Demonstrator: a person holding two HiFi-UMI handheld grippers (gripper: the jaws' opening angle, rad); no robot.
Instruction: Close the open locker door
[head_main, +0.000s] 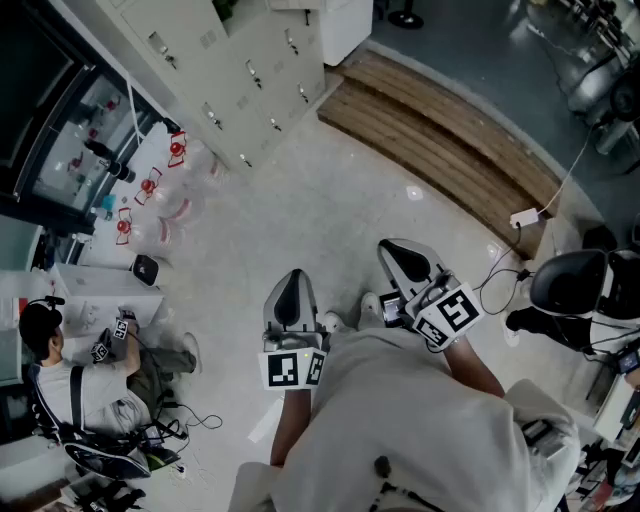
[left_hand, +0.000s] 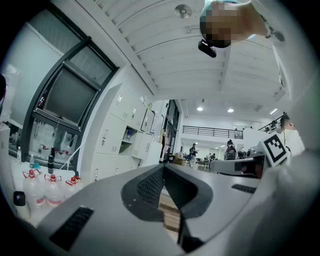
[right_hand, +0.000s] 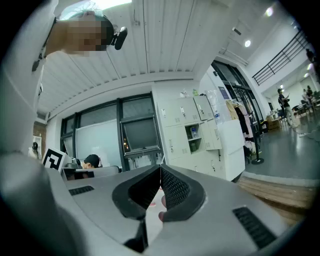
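Both tools are empty and shut: the left gripper (left_hand: 164, 168) and the right gripper (right_hand: 160, 168) each hold their jaws pressed together on nothing. The locker bank (head_main: 235, 60) stands well apart from us across the floor (head_main: 330, 200). One open compartment (right_hand: 193, 132) shows in it, its door too small to make out. We judge the door light, stiff sheet metal swinging freely on hinges — best pushed flat near its free edge, firmly enough to latch.

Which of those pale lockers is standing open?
The open locker in the bank's middle: its dark inside shows, while the other lockers present flat shut doors.
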